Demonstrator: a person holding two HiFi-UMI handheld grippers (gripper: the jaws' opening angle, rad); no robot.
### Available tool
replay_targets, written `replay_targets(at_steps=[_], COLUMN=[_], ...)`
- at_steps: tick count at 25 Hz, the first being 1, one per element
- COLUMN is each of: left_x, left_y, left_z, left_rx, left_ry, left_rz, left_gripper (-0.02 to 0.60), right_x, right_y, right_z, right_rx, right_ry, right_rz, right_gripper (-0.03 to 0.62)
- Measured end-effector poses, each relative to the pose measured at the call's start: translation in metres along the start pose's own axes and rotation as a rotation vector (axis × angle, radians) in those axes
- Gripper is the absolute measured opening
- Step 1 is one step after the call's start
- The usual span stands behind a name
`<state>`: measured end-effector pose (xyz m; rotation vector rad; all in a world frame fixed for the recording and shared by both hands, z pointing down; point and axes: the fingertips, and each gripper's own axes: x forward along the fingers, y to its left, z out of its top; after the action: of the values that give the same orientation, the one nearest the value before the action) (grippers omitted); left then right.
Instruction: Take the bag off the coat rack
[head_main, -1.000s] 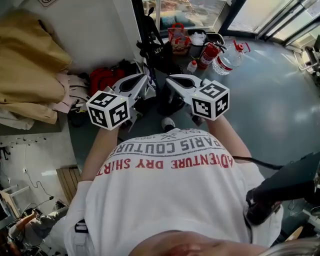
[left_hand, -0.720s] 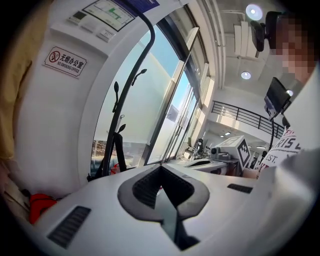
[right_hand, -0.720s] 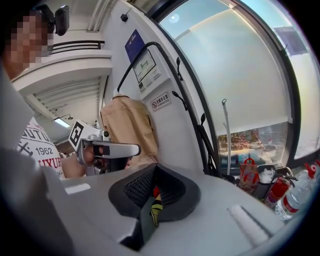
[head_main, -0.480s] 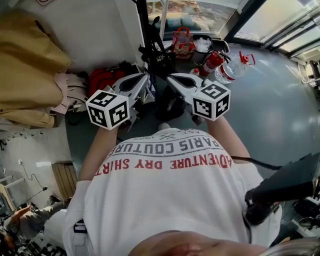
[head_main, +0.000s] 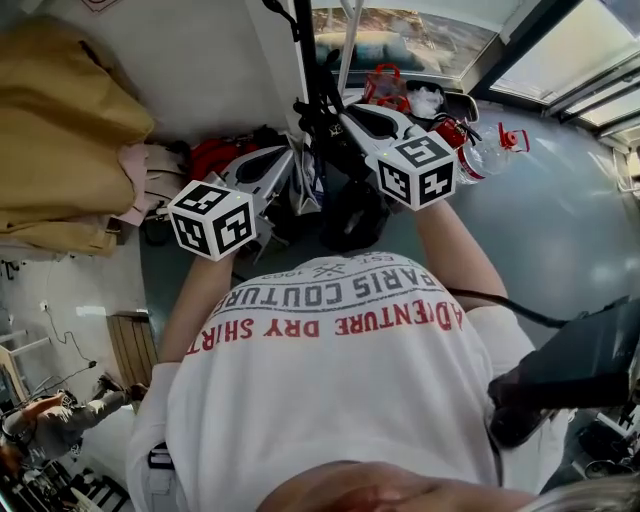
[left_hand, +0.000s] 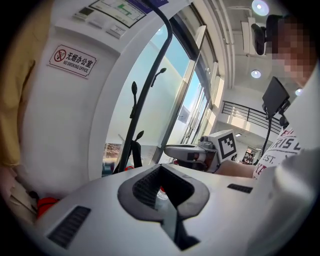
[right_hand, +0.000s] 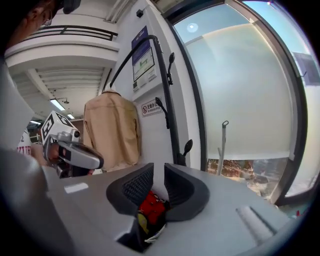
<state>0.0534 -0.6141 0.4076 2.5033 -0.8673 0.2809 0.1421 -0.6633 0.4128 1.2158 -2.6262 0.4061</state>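
While the black bag (head_main: 324, 128) hangs on the pole of the coat rack (head_main: 303, 55), above the rack's round black foot (head_main: 352, 215) on the grey floor (head_main: 560, 230), the right tongs (head_main: 345, 113) point at it. Their tips are just beside the bag; I cannot tell if they touch it. These tongs have just been opening. Their two dark pads (right_hand: 137, 185) stand a little apart, and nothing is pinched between them. Only a red thing (right_hand: 150, 207) lower down shows through the gap.

The left tongs (left_hand: 160, 169) are pressed together at the tips and hold nothing. They are further from the bag, on the side of the white wall (head_main: 190, 70). A tan coat (right_hand: 111, 131) hangs by that wall, and a red bag (head_main: 210, 155) lies on the floor at the wall's foot. A no-smoking sign (left_hand: 72, 61) is stuck on the wall. On the other side of the rack, at the window edge of the floor, are a red fire extinguisher (head_main: 452, 130) and a big clear water bottle (head_main: 490, 158).
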Motion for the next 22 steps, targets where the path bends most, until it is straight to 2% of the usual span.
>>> replay_targets(at_steps=[3,8,12,14,19,22], left_x=[-0.001,0.0,-0.001,-0.001,-0.002,-0.003], left_y=[0.014,0.037,0.056,0.065,0.075,0.075], left_z=[0.008,0.005,0.007,0.007,0.005,0.003], left_rx=[-0.007,-0.038,-0.054,-0.066,-0.085,-0.089], left_ry=[-0.019,-0.022,-0.042,-0.05,-0.06,-0.067], left_rz=[0.033,0.077,0.114,0.131,0.165,0.172], left_gripper=[0.001,0.002,0.001,0.002,0.0,0.001], right_x=[0.024,0.068,0.099,0.113,0.129,0.128], right_y=[-0.019,-0.042,-0.061,-0.065,-0.066,-0.071], right_z=[0.001,-0.012,-0.022,-0.031,-0.054,-0.059], right_rx=[-0.044,-0.05,-0.069,-0.063,-0.043,-0.034], right_ry=[-0.003,0.029,0.038,0.069,0.137,0.146], right_rz=[-0.018,-0.03,-0.06,-0.046,-0.025,-0.035], right_gripper=[0.088,0.167,0.175,0.175,0.16,0.031])
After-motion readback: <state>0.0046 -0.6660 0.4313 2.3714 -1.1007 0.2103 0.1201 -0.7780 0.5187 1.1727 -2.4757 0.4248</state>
